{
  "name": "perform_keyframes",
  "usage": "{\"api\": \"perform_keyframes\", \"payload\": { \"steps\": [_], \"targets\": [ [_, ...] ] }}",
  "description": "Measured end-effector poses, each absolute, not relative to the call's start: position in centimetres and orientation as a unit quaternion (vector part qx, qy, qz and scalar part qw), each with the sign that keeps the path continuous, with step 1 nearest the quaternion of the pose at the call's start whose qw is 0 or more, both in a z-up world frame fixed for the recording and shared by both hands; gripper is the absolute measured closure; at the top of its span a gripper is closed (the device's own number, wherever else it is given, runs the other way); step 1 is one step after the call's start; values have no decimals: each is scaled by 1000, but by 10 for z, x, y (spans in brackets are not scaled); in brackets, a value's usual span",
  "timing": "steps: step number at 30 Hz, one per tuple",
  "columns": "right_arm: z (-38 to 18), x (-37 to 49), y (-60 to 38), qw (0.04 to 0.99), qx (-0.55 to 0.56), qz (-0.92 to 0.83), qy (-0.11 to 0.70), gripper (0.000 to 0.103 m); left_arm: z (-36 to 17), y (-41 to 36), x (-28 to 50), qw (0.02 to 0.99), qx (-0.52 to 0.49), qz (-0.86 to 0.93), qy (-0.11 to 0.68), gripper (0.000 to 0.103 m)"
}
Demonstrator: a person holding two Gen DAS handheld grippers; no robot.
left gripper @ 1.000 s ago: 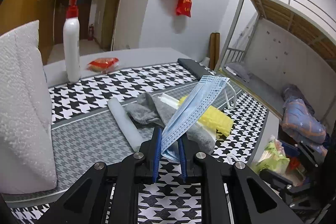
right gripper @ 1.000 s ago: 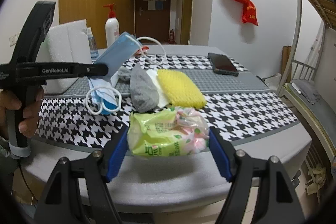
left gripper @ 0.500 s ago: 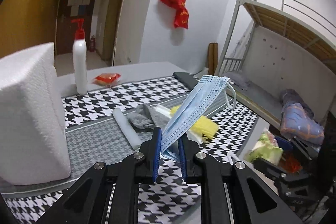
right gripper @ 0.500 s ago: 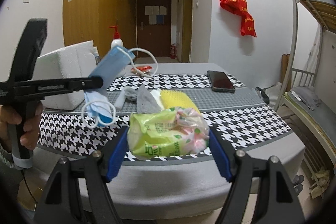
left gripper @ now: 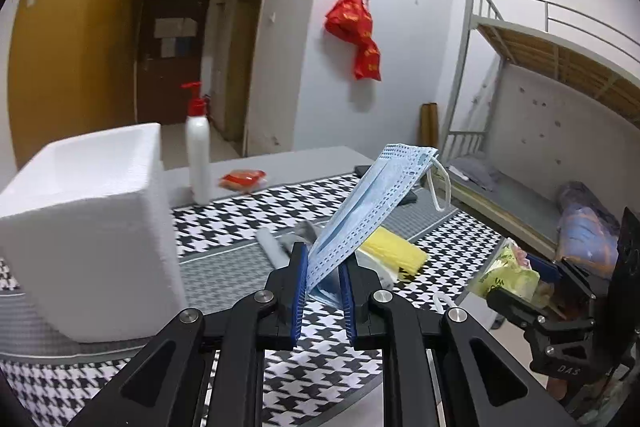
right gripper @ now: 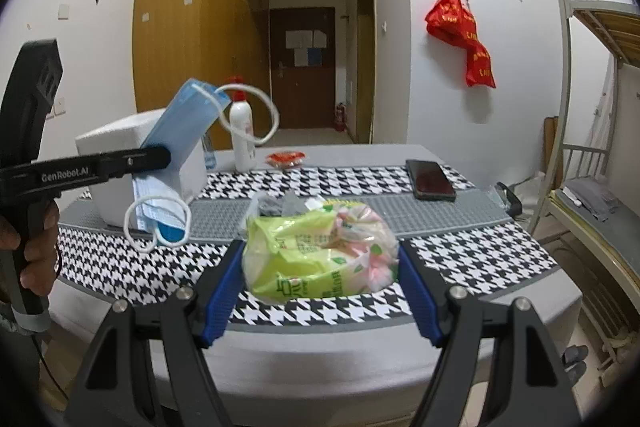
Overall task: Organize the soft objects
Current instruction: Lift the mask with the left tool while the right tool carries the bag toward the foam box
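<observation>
Both grippers have risen off the table: left gripper (left gripper: 323,281) pinches the face mask (left gripper: 370,211), nearer the foam box (left gripper: 92,223); right gripper (right gripper: 320,281) clamps the tissue pack (right gripper: 320,255).

I see the blue face mask (left gripper: 372,211) pinched upright, ear loops dangling. The green-yellow tissue pack (right gripper: 320,251) is held crumpled above the houndstooth surface (right gripper: 480,251). The yellow sponge (left gripper: 394,251) lies flat behind the mask, beside a grey cloth (left gripper: 294,237).
</observation>
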State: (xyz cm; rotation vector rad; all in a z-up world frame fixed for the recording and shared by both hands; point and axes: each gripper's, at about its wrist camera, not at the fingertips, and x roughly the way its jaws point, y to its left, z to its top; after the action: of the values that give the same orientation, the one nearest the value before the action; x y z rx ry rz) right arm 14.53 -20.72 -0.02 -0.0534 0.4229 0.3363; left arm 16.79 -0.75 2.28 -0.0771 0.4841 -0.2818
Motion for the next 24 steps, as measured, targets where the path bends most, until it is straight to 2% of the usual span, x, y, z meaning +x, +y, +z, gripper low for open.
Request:
{"api": "perform_keyframes", "payload": {
  "steps": [24],
  "targets": [
    [30, 148, -184, 961, -29, 211, 179, 26, 48, 15, 121, 978, -16, -78, 191, 86]
  ]
}}
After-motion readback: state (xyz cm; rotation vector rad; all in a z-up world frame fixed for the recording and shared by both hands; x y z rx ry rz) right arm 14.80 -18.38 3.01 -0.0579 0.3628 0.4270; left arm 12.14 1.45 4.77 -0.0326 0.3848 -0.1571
